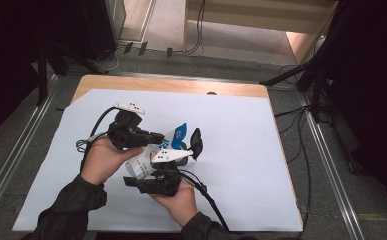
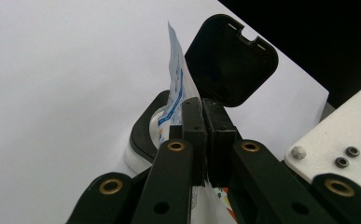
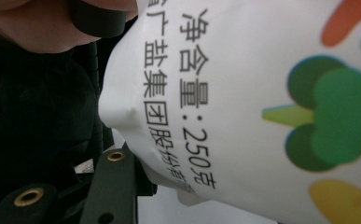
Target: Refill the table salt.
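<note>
The soft white plastic pouch with black printed characters and bright colour blobs [image 3: 243,107] is up off the counter, held between my two tools over the white paper sheet [image 1: 241,130] that covers the wooden counter [image 1: 171,84]. My right hand-held gripper [image 1: 153,184] clasps its bulging body from below, jaws part-way closed around it. My left hand-held gripper [image 2: 201,122] has its jaws pinched tight on the thin blue-printed top flap [image 2: 176,88] of the pouch. Just beyond that flap the pouch's black hinged plastic cap [image 2: 232,60] stands flipped open over its round spout collar [image 2: 145,128]. I judge I am at the opening step: pouch steadied, flap gripped. The next move calls for a steady pull with the left while the right keeps its hold without squeezing the contents out.
</note>
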